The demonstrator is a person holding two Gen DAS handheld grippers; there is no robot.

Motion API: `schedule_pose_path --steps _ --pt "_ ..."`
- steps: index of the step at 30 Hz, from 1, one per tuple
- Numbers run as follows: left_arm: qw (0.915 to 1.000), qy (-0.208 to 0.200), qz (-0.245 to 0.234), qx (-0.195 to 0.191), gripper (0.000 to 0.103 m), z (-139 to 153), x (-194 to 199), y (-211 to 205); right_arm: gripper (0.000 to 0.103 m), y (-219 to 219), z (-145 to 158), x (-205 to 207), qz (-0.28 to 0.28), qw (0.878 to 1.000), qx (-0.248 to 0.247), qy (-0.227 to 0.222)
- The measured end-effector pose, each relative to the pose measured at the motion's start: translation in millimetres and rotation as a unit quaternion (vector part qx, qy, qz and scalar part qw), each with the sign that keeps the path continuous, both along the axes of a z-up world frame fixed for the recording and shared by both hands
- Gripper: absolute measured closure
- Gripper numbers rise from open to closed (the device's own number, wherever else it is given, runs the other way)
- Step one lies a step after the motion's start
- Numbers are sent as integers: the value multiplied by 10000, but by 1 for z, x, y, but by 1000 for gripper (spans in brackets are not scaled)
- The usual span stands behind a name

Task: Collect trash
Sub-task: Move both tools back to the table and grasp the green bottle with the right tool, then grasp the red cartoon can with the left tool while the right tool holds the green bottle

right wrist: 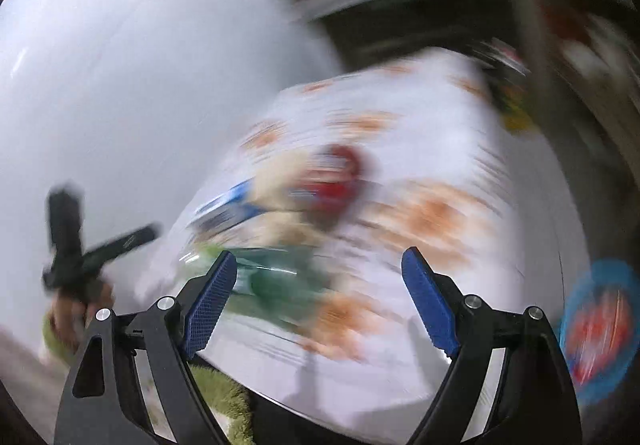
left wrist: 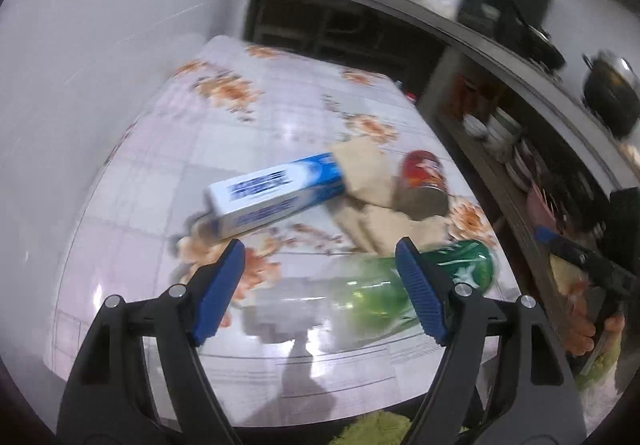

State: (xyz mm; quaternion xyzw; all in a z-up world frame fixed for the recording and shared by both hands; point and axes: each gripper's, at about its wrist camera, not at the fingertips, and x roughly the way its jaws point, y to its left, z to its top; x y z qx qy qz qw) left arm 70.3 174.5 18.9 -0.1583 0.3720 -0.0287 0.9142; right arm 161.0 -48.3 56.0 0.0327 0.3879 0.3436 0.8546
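A blue-and-white carton (left wrist: 276, 193), a red can (left wrist: 420, 185), crumpled brown paper (left wrist: 372, 181) and a clear green bottle (left wrist: 372, 297) lie clustered on the floral table (left wrist: 240, 125). The left gripper (left wrist: 320, 285) hovers above the bottle, jaws wide and empty. The right gripper (right wrist: 316, 293) is also spread wide, holding nothing. Its view is badly smeared; a blue-and-red round shape (right wrist: 600, 329) at its edge cannot be identified.
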Motion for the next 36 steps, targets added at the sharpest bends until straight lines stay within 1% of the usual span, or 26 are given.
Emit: schedule_pose_path --steps 1,2,3,4,5,7,8,10,12,15,16,17,18,20,21,23,26,28,31,36 --pt "9999 -9 57 -82 30 -3 1 4 20 21 4 1 316 9992 -220 -109" --pt "9998 -23 127 -163 30 -6 1 11 16 46 6 -1 676 9959 -535 -262" --pt "9996 -41 197 -210 30 -9 -1 17 15 83 7 -6 1240 9850 -1068 -541" --pt "9994 -52 246 -226 30 -12 -1 19 15 100 5 -10 1541 9762 -1346 -720" --pt "9992 -70 304 -239 30 -13 -1 24 15 127 0 -16 1980 9587 -1777 -1001" --pt "9989 -97 371 -280 30 -17 0 32 15 153 -12 -19 2398 9347 -2312 -1243" --pt "9987 -100 394 -310 30 -19 -1 36 15 167 -20 -18 2578 9210 -2606 -1316" --pt "9983 -104 436 -378 30 -23 -1 43 15 181 -32 -12 2750 9102 -2836 -1244" --pt "9978 -109 478 -437 30 -26 -1 49 15 189 -42 -2 2879 9046 -2972 -1022" --pt "9973 -124 521 -512 30 -29 -4 57 15 195 -49 0 2949 9002 -3092 -843" --pt "9970 -128 537 -537 30 -30 -5 59 19 198 -52 -3 2981 8983 -3123 -812" --pt "9969 -126 544 -562 30 -32 -5 61 25 199 -56 -6 3014 8966 -3148 -782" --pt "9967 -122 545 -585 30 -33 -4 62 26 200 -59 -11 2984 8953 -3199 -844" --pt "9966 -113 541 -614 30 -33 -4 61 34 198 -62 -22 2911 8932 -3294 -948" --pt "9966 -120 528 -627 30 -33 -4 60 34 199 -63 -23 2868 8947 -3290 -951" --pt "9967 -155 489 -626 30 -32 -5 58 34 193 -62 -32 2726 9029 -3207 -872" --pt "9971 -229 411 -597 30 -29 -5 53 34 180 -62 -41 2476 9094 -3219 -897" --pt "9972 -255 331 -623 30 -27 -2 48 34 167 -62 -51 2232 9153 -3234 -887" --pt "9973 -289 168 -659 30 -24 3 38 34 146 -61 -60 1917 9255 -3180 -748" --pt "9967 -324 -275 -688 30 -17 20 10 34 101 -59 -71 1199 9394 -3179 -447"
